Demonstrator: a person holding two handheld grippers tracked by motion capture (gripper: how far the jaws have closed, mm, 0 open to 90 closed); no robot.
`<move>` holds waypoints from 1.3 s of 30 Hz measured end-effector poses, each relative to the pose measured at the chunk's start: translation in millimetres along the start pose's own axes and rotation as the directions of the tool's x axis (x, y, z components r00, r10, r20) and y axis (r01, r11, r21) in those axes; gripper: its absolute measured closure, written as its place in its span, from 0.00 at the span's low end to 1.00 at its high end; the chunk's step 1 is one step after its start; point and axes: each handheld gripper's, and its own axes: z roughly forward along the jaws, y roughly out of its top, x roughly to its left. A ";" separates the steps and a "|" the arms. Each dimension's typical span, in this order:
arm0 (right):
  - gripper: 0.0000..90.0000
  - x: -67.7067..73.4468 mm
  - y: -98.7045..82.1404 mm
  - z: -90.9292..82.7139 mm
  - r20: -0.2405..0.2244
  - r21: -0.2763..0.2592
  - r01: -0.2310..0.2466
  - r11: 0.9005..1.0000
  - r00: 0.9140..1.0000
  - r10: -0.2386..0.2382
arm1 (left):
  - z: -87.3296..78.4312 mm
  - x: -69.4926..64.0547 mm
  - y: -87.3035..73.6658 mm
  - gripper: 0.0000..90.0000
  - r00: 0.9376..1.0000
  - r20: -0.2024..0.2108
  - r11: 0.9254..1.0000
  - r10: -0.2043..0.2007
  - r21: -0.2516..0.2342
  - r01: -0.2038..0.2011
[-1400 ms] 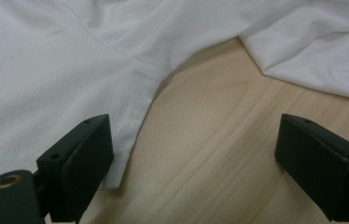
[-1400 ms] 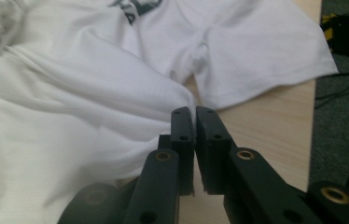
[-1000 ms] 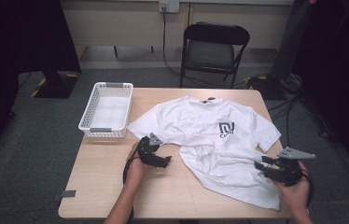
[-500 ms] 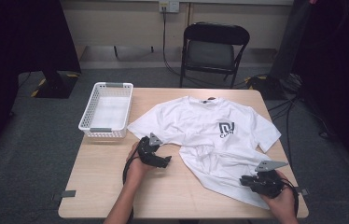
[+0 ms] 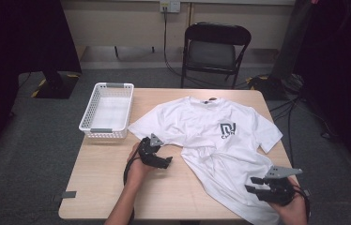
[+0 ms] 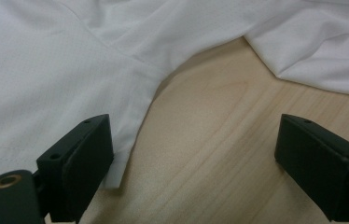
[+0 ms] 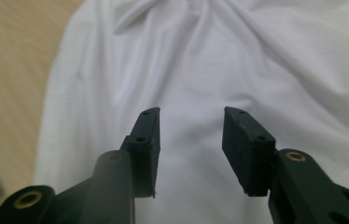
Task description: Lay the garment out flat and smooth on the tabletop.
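A white T-shirt (image 5: 211, 136) with a dark chest logo (image 5: 228, 130) lies spread on the wooden table (image 5: 98, 187), collar toward the far edge. My left gripper (image 5: 166, 161) rests on the table by the shirt's left sleeve. In the left gripper view it (image 6: 193, 140) is wide open over bare wood, its left jaw at the sleeve hem (image 6: 121, 158). My right gripper (image 5: 253, 185) hovers over the shirt's lower part near the front right corner. Its jaws (image 7: 190, 116) have just been opening and stand apart above the fabric (image 7: 200, 60), gripping nothing.
An empty white mesh basket (image 5: 106, 112) stands at the table's far left corner. A black folding chair (image 5: 216, 47) faces the far edge, with cables on the floor around it. Bare wood lies between my two hands.
My right hand has moved left and toward the near table edge, lower over the shirt's bottom part. The left gripper and the shirt have stayed put.
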 end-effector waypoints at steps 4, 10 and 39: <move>0.57 -18.9 6.0 17.0 0.065 0.043 0.003 0.999 0.998 -0.006 | 0.0 0.1 0.0 0.12 1.000 0.000 1.000 0.000 0.000 0.000; 0.83 -23.7 0.8 23.4 0.040 0.067 -0.007 0.998 0.999 0.004 | 0.1 0.2 0.0 0.12 1.000 0.001 1.000 -0.001 0.000 0.001; 0.80 -38.5 7.6 28.6 0.050 0.066 -0.021 0.998 0.999 0.018 | -0.2 0.3 -0.1 0.12 1.000 0.002 1.000 0.002 0.000 -0.002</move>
